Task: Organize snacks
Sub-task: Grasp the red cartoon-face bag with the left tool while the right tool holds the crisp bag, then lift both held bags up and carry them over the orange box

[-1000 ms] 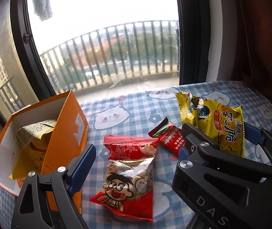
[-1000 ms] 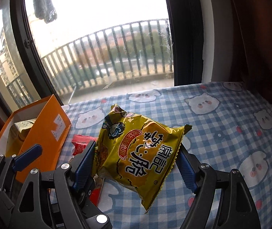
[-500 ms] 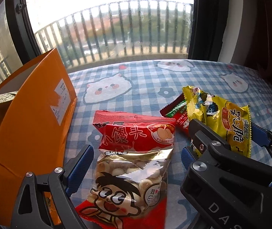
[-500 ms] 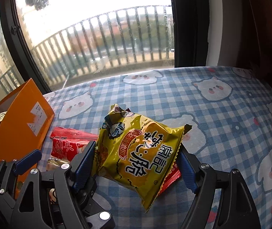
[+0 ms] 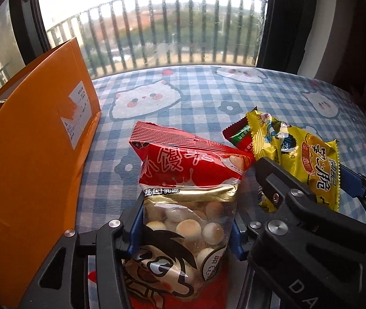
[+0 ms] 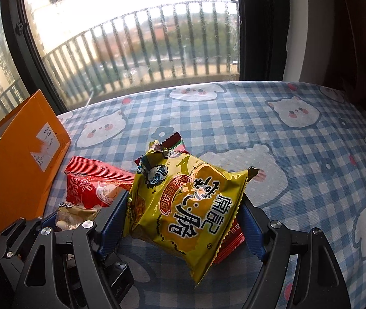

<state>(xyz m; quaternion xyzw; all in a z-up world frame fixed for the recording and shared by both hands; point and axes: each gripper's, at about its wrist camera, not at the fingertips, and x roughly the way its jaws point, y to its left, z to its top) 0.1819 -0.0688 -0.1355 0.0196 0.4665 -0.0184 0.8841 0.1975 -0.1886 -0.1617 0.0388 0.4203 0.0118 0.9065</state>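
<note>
Both grippers lowered toward table since earlier frame. Left gripper point(image 5: 185, 221) jaws just closed, red biscuit bag point(image 5: 188, 180) pinched for lifting. Yellow chip bag point(image 6: 190, 206) clamped by right gripper point(image 6: 183, 221), likely destined for orange box point(image 5: 33, 139), frame left.

Large window point(image 6: 131, 38), bright daylight; balcony railing point(image 5: 172, 28) outside; blue checked cat-print tablecloth point(image 6: 285, 141).

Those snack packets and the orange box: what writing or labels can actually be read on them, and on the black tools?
"小馒头", with "旺旺乳源" on the gold band: red biscuit-ball bag.
"南记", then large characters ending "脆": yellow snack bag.
"DA", cut off at the frame edge: right gripper.
White sticker on the orange box: print too small.
Small red-and-green packet: print too small.
</note>
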